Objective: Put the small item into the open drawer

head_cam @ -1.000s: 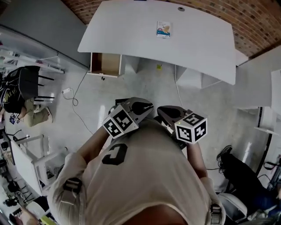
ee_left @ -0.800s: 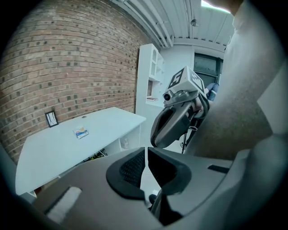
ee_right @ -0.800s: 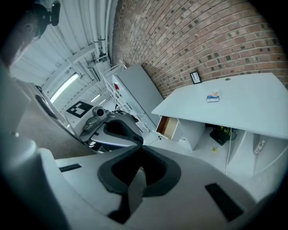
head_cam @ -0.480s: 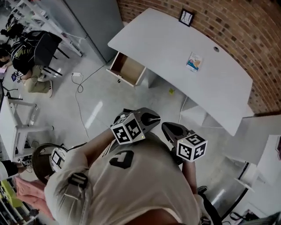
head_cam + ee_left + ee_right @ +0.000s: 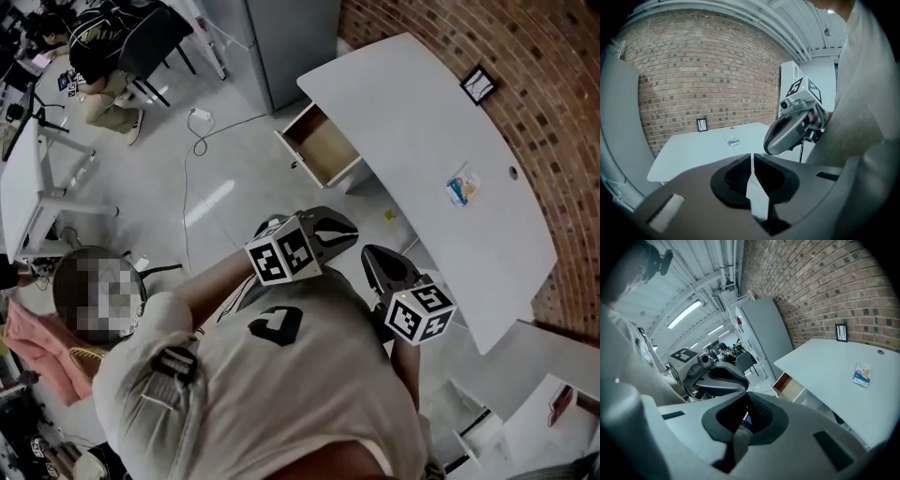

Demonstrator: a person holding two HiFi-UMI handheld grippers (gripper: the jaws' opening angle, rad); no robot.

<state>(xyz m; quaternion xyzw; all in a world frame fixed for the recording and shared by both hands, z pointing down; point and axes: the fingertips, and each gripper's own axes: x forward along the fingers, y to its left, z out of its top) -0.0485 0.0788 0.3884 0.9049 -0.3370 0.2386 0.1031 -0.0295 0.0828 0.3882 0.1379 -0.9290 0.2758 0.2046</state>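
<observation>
The left gripper (image 5: pixel 752 158), held close to the person's chest, has its fingers (image 5: pixel 733 176) clenched tip to tip on nothing, and the open drawer (image 5: pixel 323 155) lies well ahead of them and to their left. Just beside it, the right gripper (image 5: pixel 747 394) has its fingers (image 5: pixel 766 416) closed together at the tips, gripping nothing. The small item (image 5: pixel 464 186), a flat packet, lies on the white bench (image 5: pixel 412 103) far ahead of both pairs of fingers, untouched.
</observation>
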